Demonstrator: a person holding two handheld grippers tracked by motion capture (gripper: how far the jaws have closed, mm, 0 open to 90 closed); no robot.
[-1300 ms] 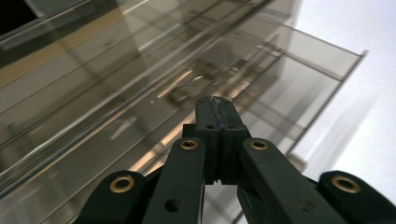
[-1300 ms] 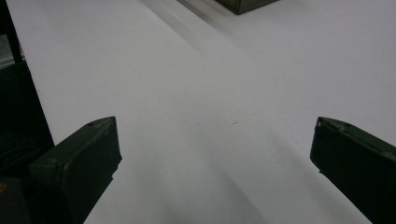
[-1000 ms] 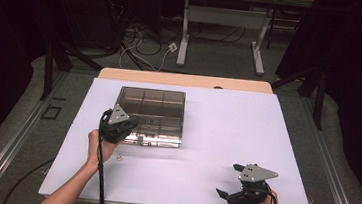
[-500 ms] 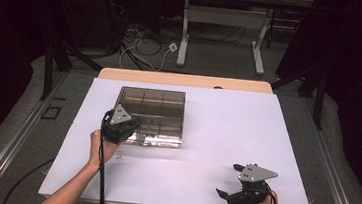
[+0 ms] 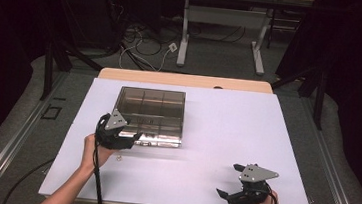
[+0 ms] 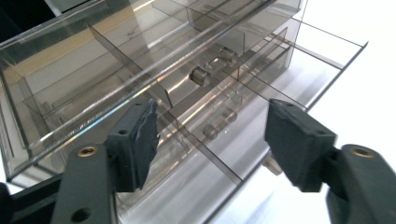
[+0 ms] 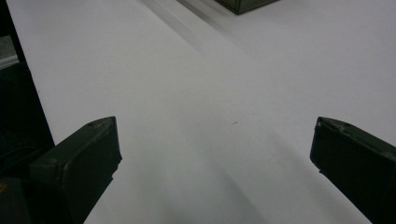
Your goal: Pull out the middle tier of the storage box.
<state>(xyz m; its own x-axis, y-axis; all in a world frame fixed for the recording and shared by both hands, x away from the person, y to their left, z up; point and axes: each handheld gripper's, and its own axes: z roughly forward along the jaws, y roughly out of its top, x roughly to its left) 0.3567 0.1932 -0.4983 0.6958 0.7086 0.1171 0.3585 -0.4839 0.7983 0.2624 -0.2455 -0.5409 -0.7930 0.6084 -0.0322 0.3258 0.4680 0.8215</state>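
A smoky clear plastic box [image 5: 152, 110] with several compartments lies on the white table [image 5: 226, 131], left of centre. My left gripper [image 5: 135, 138] is at the box's near left corner. Its jaws have just been opening and now stand apart. In the left gripper view the box [image 6: 196, 56] fills the gap in my left gripper [image 6: 212, 126], and its near edge runs between the pads, which press on nothing. Small metal parts [image 6: 200, 74] lie in one compartment. My right gripper [image 5: 228, 179] rests open near the table's front right edge, and in its own view my right gripper [image 7: 215, 140] has bare table between its jaws.
A tiny loose part [image 5: 119, 157] lies on the table just in front of the left hand. Beyond the table's wooden far edge [image 5: 186, 80] are desk legs and cables on the floor. A dark floor gap runs along both sides.
The left gripper's jaws stand wider apart than before, still at the box's near left corner. The right gripper has not moved.
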